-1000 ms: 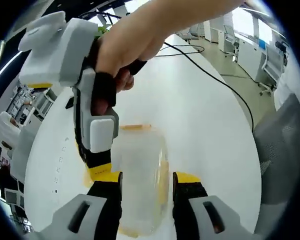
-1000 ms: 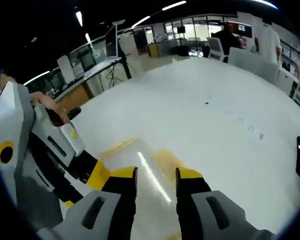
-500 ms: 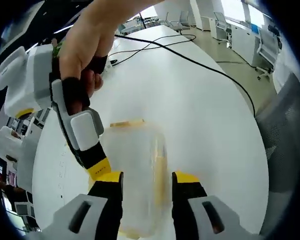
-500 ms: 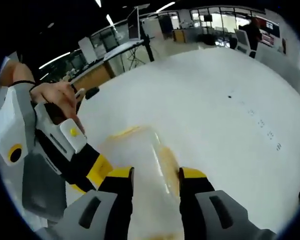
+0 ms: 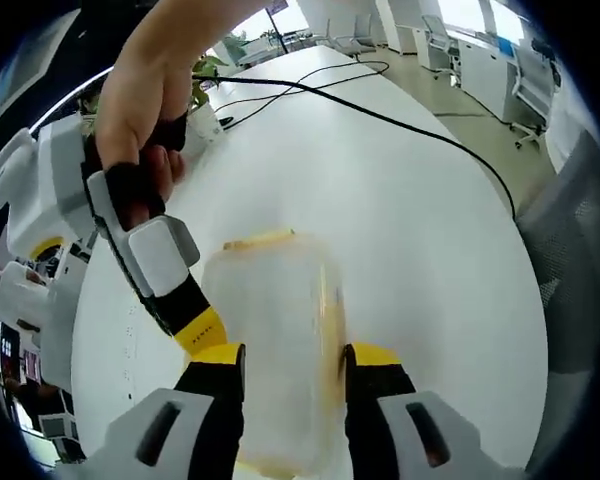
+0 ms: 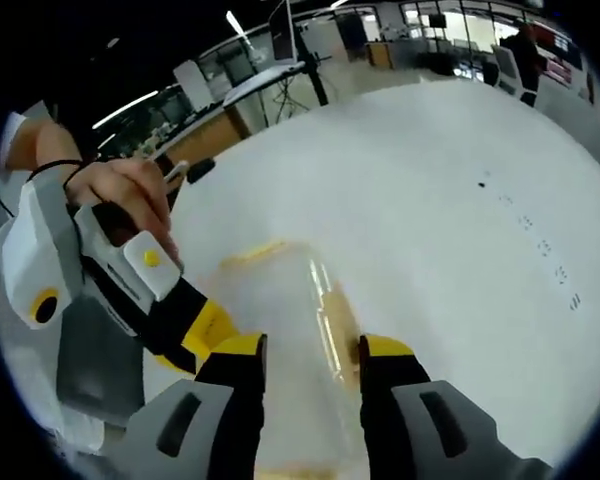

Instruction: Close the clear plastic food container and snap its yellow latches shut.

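Two jaws of the left gripper (image 5: 285, 358) flank the near end of the container (image 5: 272, 340) on the white table (image 5: 420, 250) in the left gripper view; whether clenched on it or merely alongside, cannot tell. Beside the container's left wall, the right gripper (image 5: 195, 325), held by a hand (image 5: 145, 110). Along the container's right wall, a yellow latch (image 5: 330, 320); at its far end, another (image 5: 260, 240). Behind the container, a black cable (image 5: 380, 120).

Possible trouble: a clear, light container sliding on the smooth table if pushed from one side only; a latch half-seated if pressed off-centre.

Against the frame a second ago: hand and right gripper lower and further left of the container, far latch more exposed, though the camera also shifts.

In the right gripper view, right gripper (image 6: 310, 358) straddling the container (image 6: 290, 350), grip likewise uncertain; left gripper (image 6: 205, 325) beside the container's left wall. Against a second ago: container more fully between the jaws.
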